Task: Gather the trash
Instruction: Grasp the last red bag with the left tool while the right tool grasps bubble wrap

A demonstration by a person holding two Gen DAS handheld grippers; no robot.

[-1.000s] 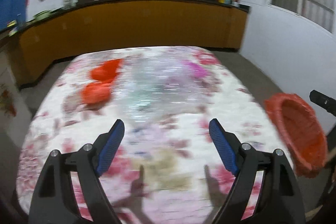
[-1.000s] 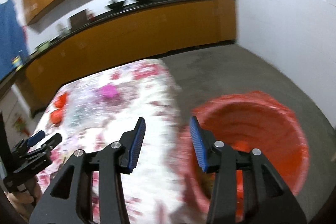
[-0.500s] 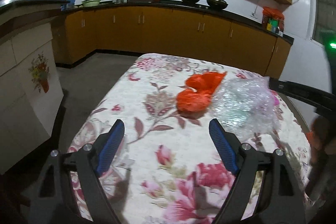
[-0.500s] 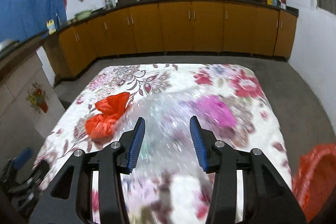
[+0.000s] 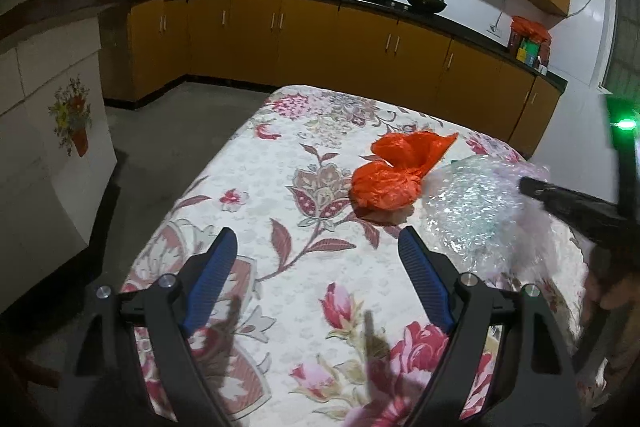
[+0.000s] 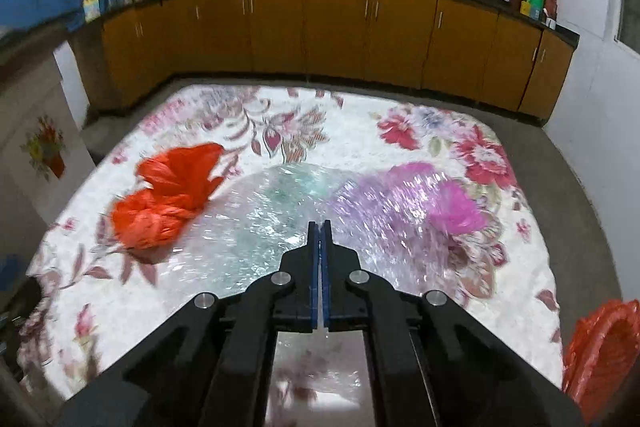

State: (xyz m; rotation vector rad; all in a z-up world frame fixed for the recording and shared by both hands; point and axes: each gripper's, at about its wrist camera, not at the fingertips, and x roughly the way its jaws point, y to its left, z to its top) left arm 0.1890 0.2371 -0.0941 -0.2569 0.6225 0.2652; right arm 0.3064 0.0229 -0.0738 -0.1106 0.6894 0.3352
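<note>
Right jaws closed at the clear wrap, left gripper waiting open

Desk (image 5: 280, 291) under a floral cloth carries three pieces of trash in a row: crumpled orange plastic bag (image 6: 160, 203) to the left, clear bubble-like wrap (image 6: 272, 219) in the middle, pinkish wrap (image 6: 432, 203) to the right, the last two overlapping. Right gripper (image 6: 319, 227) sits over the near edge of the clear wrap; its jaws have just been closing and now stand pressed together. Film this thin could be pinched between them, but the blur hides whether any is caught. Left gripper (image 5: 316, 255) hovers short of the orange bag (image 5: 392, 175), jaws wide apart, nothing between them — likely lined up for that piece. Red bin (image 6: 600, 343) stands off the desk's right corner, handy for the right hand to drop into
</note>
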